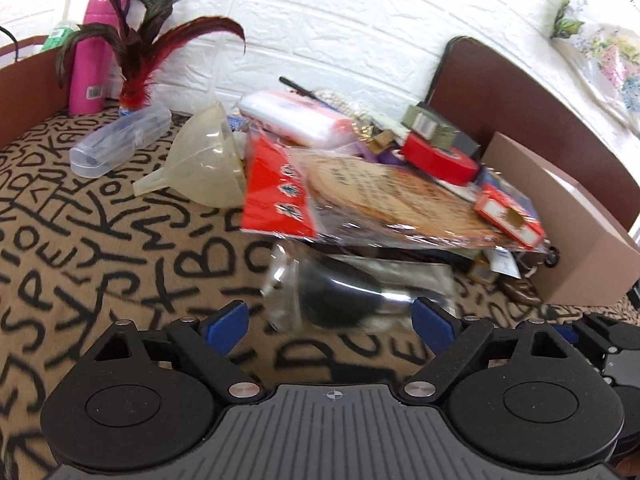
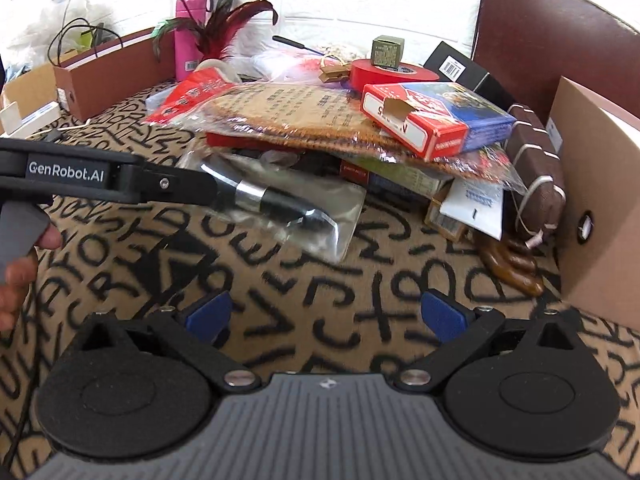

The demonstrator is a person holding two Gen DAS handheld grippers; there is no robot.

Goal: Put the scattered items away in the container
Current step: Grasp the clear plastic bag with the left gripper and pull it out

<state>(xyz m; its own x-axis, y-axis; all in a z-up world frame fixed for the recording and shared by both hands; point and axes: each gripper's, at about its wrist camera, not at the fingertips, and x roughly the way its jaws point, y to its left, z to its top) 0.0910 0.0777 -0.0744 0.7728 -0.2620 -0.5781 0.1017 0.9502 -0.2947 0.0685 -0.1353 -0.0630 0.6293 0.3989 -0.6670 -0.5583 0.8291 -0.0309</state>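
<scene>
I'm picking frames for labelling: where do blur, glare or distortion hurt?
Left wrist: the bagged brush is motion-smeared; fisheye bends the wall. Right wrist: glare streaks on the brush bag, rug lettering smeared in the foreground, the card box sharp.

a black brush in a clear plastic sleeve lies just ahead of my left hand-held gripper, tilted, on the lettered cloth. behind it sits a heap: a woven mat in a clear bag, a red and blue card box, a red tape roll. a cardboard box stands at the right.
</scene>
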